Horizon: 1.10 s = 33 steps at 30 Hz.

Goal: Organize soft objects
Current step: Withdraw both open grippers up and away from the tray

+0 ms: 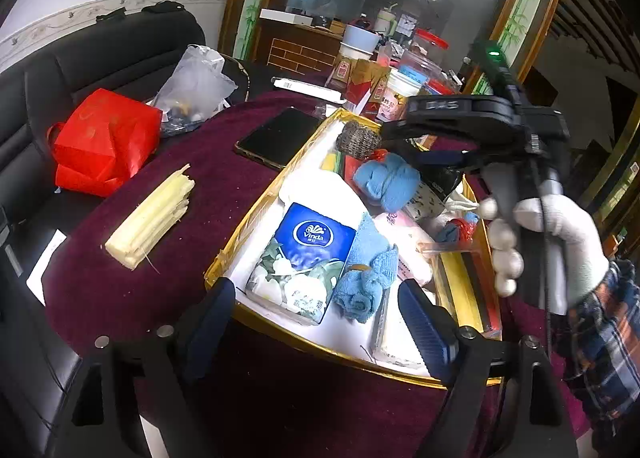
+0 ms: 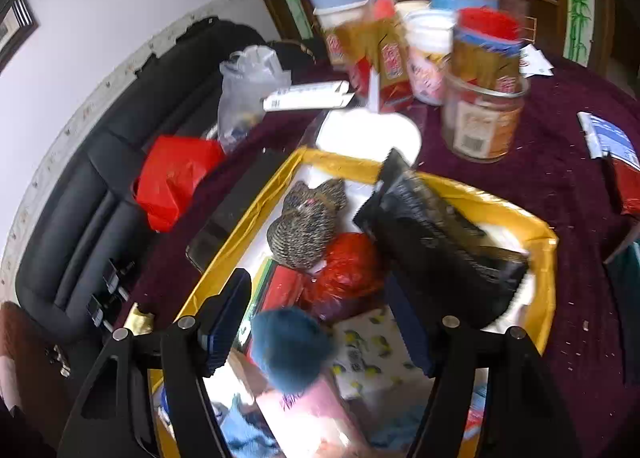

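A gold-rimmed white box [image 1: 224, 262] on the maroon table holds soft things: a blue Vinda tissue pack [image 1: 304, 258], a rolled blue towel [image 1: 364, 278], a blue yarn-like bundle [image 1: 386, 179], a brown woven scrubber [image 1: 358, 139] and a pink pack [image 1: 404, 242]. My left gripper [image 1: 320, 318] is open and empty over the box's near edge. My right gripper [image 2: 320, 322] is open above the box [image 2: 548, 258], with the blue bundle [image 2: 290, 350] lying loose between its fingers; it also shows in the left wrist view [image 1: 404, 145]. The scrubber [image 2: 306, 225], a red bag [image 2: 352, 274] and a black pouch [image 2: 444, 242] lie ahead.
A phone [image 1: 280, 137], a pale stick bundle [image 1: 152, 217], a red bag [image 1: 104, 141] and a clear plastic bag [image 1: 196, 85] lie left of the box. Jars [image 2: 484, 109], cartons and cups [image 2: 428, 53] crowd the far table. A black sofa [image 2: 100, 185] stands at the left.
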Each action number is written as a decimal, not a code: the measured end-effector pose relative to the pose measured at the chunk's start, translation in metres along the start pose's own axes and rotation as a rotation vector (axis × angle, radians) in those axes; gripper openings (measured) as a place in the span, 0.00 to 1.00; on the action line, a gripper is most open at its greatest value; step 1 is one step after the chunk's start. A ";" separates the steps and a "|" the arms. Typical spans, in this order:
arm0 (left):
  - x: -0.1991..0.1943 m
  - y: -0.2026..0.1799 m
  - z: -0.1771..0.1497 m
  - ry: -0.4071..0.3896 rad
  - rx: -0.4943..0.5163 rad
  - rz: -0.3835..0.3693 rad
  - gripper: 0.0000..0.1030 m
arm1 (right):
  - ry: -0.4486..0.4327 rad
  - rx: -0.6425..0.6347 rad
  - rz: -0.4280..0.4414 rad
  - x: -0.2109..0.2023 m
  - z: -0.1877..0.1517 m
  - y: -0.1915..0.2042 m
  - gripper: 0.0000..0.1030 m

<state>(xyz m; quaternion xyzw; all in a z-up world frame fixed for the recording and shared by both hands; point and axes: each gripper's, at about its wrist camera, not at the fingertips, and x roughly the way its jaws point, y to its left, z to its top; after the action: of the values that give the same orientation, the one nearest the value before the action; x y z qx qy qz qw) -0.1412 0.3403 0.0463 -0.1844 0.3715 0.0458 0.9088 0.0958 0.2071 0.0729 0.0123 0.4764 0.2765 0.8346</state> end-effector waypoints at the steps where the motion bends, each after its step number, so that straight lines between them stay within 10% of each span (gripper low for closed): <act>1: -0.001 0.000 0.000 -0.001 -0.003 0.003 0.85 | -0.011 0.006 0.005 -0.008 -0.002 -0.003 0.68; 15: -0.045 -0.003 -0.006 -0.136 -0.037 0.093 0.90 | -0.132 -0.004 0.059 -0.098 -0.095 -0.026 0.75; 24: -0.116 -0.029 -0.013 -0.460 -0.035 0.369 0.99 | -0.277 -0.043 0.018 -0.151 -0.155 -0.030 0.77; 29: -0.165 -0.060 -0.035 -0.685 -0.008 0.285 0.99 | -0.474 -0.108 -0.081 -0.192 -0.193 -0.017 0.97; 33: -0.146 -0.066 -0.024 -0.526 0.014 0.109 0.99 | -0.548 -0.149 -0.162 -0.204 -0.214 -0.009 1.00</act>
<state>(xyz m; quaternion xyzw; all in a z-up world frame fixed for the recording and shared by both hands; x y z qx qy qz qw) -0.2473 0.2777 0.1517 -0.1397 0.1324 0.1385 0.9715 -0.1520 0.0506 0.1140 -0.0131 0.2112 0.2297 0.9500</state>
